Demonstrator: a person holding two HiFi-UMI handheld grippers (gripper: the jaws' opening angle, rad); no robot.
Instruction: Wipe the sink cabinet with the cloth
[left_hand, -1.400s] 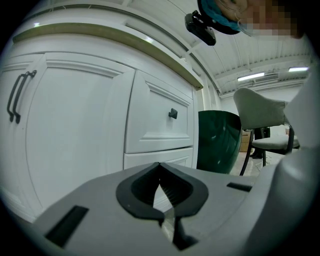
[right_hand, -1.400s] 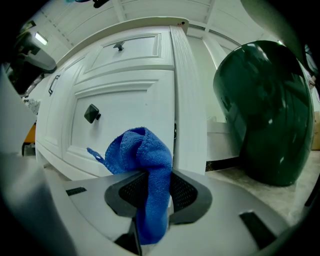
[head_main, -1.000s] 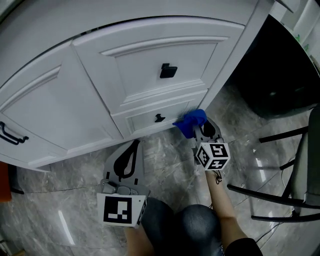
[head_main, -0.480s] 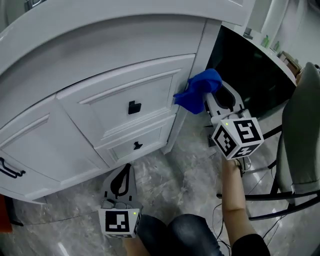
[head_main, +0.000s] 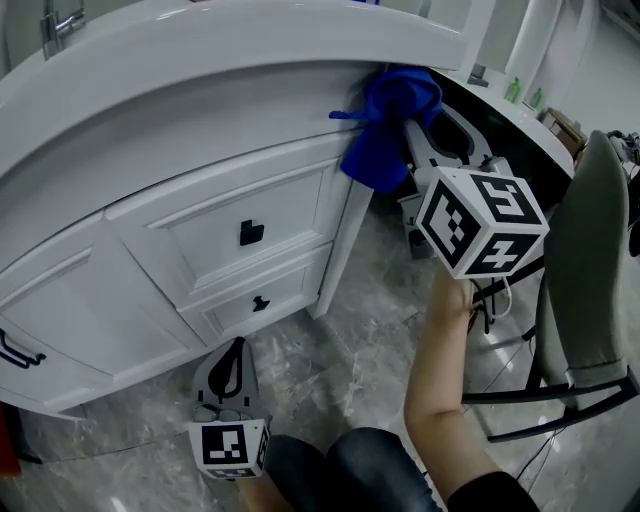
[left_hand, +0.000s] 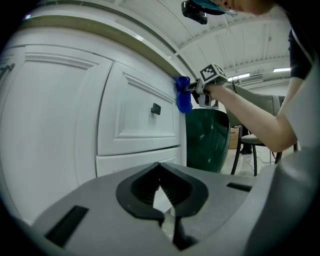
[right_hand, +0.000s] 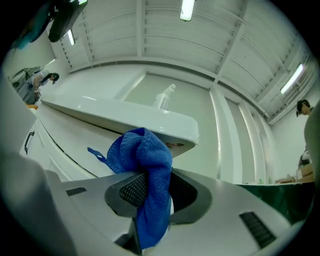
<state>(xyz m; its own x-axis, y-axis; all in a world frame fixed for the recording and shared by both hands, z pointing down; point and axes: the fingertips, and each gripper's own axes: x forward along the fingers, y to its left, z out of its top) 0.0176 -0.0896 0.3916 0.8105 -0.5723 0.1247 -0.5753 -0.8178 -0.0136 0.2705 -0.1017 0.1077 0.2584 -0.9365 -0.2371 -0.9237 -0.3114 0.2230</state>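
Observation:
The white sink cabinet (head_main: 200, 190) curves across the head view, with black-handled drawers (head_main: 252, 234). My right gripper (head_main: 420, 125) is raised to the cabinet's upper right corner, just under the countertop edge, shut on a blue cloth (head_main: 385, 125). The cloth (right_hand: 145, 170) hangs bunched between the jaws in the right gripper view, below the white countertop (right_hand: 125, 117). My left gripper (head_main: 232, 375) is held low near the floor, jaws shut with nothing in them. From the left gripper view the cloth (left_hand: 183, 99) presses at the cabinet's far corner.
A grey chair (head_main: 585, 300) with black legs stands at the right. A dark green bin (left_hand: 207, 140) sits beyond the cabinet corner. Marbled grey floor tiles (head_main: 350, 370) lie below. A faucet (head_main: 55, 25) shows on the countertop at upper left.
My right gripper has risen with the blue cloth from the lower drawer up the cabinet's right edge to the countertop. The left gripper stays low near the floor.

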